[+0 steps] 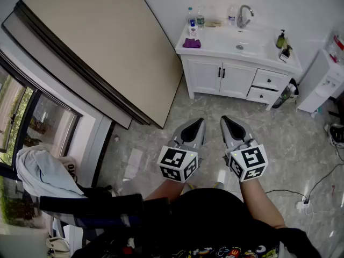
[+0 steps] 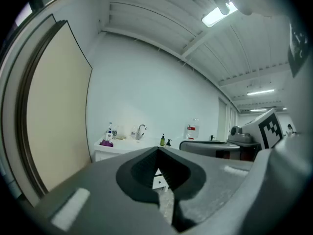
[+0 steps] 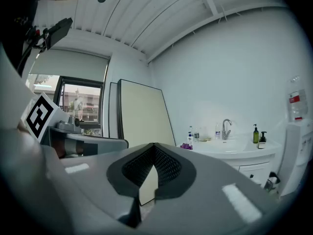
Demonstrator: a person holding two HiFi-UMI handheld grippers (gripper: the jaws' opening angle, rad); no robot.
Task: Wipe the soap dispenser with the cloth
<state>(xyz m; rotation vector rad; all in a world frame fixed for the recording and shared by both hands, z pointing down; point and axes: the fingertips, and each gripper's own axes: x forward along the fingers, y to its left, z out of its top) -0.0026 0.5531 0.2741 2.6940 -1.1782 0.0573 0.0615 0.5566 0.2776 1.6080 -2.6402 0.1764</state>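
The white vanity [image 1: 215, 50] stands far ahead across the floor, well beyond both grippers. A purple cloth [image 1: 192, 43] lies on its left end, and it shows small in the left gripper view [image 2: 106, 143] and the right gripper view [image 3: 186, 146]. A green soap dispenser [image 1: 280, 38] and a black pump bottle [image 1: 286, 51] stand at the right end, right of the faucet [image 1: 244, 15]. My left gripper [image 1: 200, 121] and right gripper [image 1: 224, 120] are held side by side above the floor, pointing at the vanity. Both are shut with nothing in them.
A large beige board [image 1: 107, 47] leans on the left wall beside a window. A white water dispenser [image 1: 322, 79] stands right of the vanity, with cables [image 1: 317, 192] on the floor near it. Bottles [image 1: 192, 21] stand behind the cloth. Pale clothing [image 1: 37, 171] lies at the lower left.
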